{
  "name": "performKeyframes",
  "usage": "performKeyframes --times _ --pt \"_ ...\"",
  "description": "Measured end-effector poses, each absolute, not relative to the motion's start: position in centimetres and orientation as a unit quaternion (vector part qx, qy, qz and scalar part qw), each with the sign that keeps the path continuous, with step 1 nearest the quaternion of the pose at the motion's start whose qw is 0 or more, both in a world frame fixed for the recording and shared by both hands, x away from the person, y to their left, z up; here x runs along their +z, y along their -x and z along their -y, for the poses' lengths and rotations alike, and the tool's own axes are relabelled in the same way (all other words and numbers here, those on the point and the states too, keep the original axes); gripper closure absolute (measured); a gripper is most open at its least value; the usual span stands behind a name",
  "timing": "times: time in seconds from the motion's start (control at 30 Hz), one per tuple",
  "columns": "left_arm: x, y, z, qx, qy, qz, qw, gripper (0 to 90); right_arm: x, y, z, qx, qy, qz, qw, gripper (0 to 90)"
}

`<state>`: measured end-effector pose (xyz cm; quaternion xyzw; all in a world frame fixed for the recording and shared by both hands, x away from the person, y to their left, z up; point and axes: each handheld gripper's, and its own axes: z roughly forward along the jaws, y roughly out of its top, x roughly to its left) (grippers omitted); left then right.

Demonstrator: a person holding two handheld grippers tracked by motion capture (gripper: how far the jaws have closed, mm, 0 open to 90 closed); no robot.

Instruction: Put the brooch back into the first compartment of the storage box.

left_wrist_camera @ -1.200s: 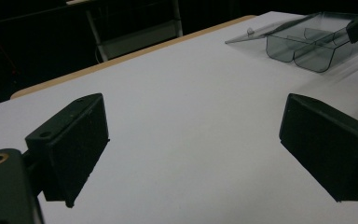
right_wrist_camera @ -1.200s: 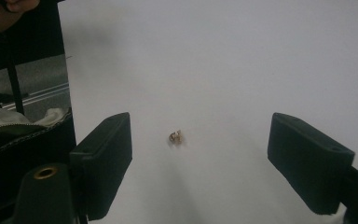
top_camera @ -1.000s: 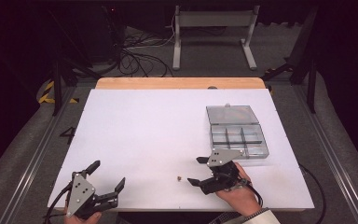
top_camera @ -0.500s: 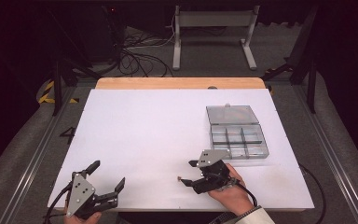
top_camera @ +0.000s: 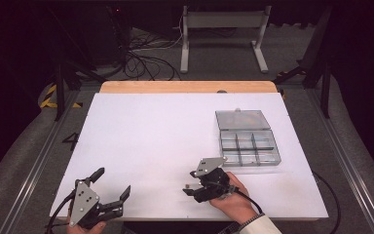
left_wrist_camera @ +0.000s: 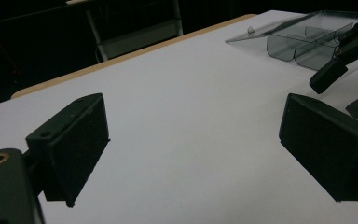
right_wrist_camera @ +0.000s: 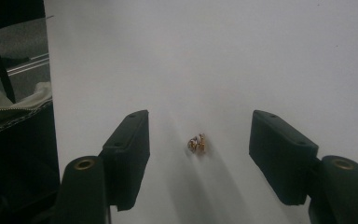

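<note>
On the white bench a tiny gold-coloured piece lies on the bare surface toward the near edge, well apart from the clear compartment box that sits open at the far right with its lid folded back. The right claw is held low over the bench by the person's right hand, and the small piece sits between its two black jaws without touching either pad; in the right gripper view it lies roughly midway in the gap. Those jaws have just been closing in, yet they stand apart and grip nothing. The left claw rests near the front left corner of the bench, its jaws spread wide and empty, pointing across the surface toward the box.
</note>
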<state>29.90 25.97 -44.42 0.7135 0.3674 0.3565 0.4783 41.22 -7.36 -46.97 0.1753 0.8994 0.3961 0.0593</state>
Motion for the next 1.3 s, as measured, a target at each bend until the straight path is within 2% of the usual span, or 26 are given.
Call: performKeyframes --times 0.57,1.07,1.3 --pt "-44.4 -29.9 -26.0 0.356 -0.714 -0.367 0.478 8.7 -47.7 -41.4 6.1 0.384 -0.169 -0.906 0.061 42.8" --pt "-44.4 -30.0 -26.0 0.359 -0.717 -0.364 0.475 8.7 -47.3 -41.7 5.6 0.341 -0.158 -0.923 0.08 60.1" --pt "-44.4 -30.0 -25.9 0.354 -0.716 -0.366 0.477 8.8 -47.3 -41.8 5.2 0.326 -0.156 -0.929 0.079 64.3"
